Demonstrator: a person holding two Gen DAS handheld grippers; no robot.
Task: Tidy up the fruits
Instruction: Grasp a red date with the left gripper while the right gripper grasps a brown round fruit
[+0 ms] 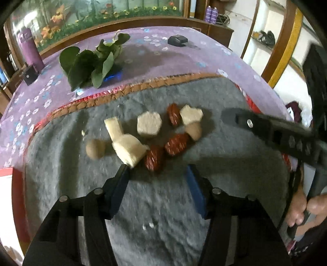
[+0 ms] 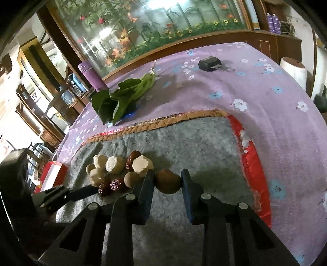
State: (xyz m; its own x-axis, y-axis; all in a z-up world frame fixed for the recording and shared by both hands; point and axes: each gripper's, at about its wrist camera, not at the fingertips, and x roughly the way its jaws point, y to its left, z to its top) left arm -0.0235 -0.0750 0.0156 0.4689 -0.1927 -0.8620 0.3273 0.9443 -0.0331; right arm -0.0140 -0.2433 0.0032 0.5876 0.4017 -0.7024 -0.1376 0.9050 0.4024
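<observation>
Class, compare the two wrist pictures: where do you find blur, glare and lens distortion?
Left wrist view: motion blur smears the grey mat and right gripper. Right wrist view: sharper, glare on the glass panel, table edges bowed by the fisheye.

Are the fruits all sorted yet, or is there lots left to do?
Hardly started. Nothing looks sorted: the red dates, white chunks and a brown fruit lie mixed in one pile on the grey mat. In hand: the right hand-held gripper is shut on one round brown fruit. The left hand-held gripper is open by a date. The rest of the pile is left.
</observation>
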